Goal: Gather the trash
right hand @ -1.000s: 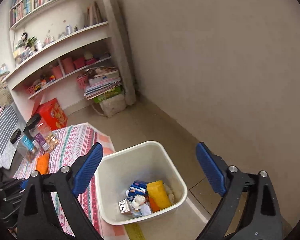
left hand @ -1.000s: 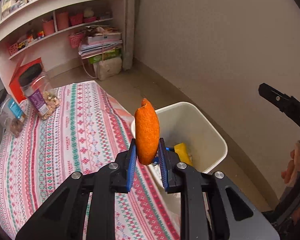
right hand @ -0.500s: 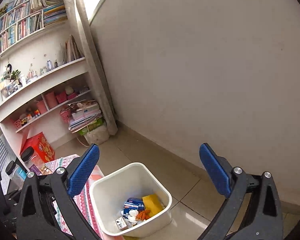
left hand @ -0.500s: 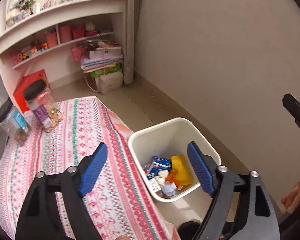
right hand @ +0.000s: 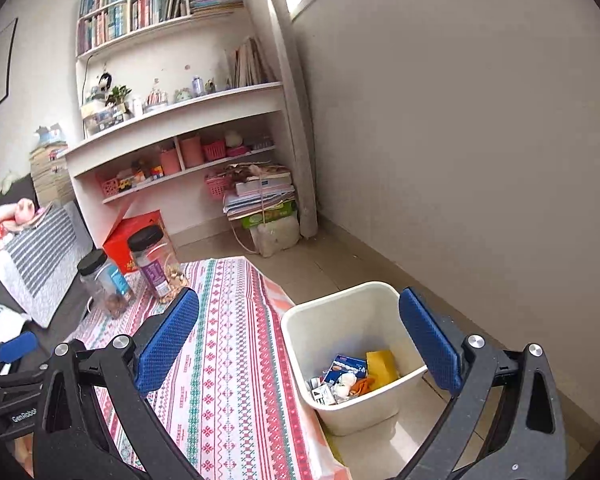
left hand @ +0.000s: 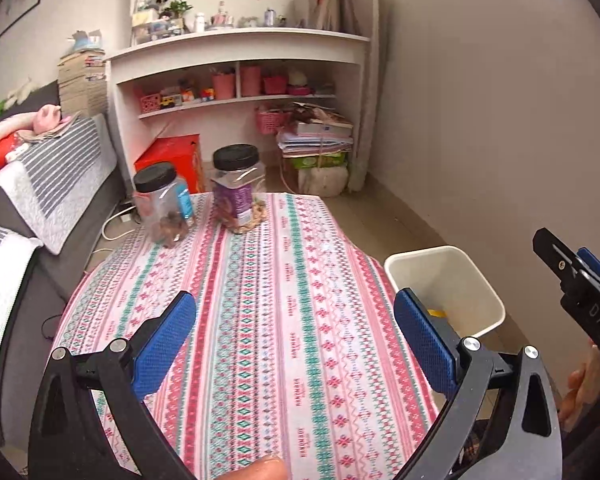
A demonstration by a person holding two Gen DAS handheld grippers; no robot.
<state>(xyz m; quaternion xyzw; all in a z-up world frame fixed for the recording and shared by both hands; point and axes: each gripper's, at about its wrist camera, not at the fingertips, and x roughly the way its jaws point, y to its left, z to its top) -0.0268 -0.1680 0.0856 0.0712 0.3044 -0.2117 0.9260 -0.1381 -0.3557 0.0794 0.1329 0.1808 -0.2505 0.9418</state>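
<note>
A patterned cloth (left hand: 260, 300) covers the counter. Two clear jars with black lids stand at its far end: one with a blue label (left hand: 162, 204), one with a purple label (left hand: 239, 190). Behind them sit a red box (left hand: 172, 156) and white shelves (left hand: 236, 68). A striped sofa (left hand: 48, 184) lies alongside.

White bin (right hand: 354, 414), striped pink-teal tablecloth (left hand: 260, 320) (blue gripper pads (left hand: 162, 350)).

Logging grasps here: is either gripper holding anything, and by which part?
Nothing is held: the left gripper and right gripper are both open and empty.
</note>
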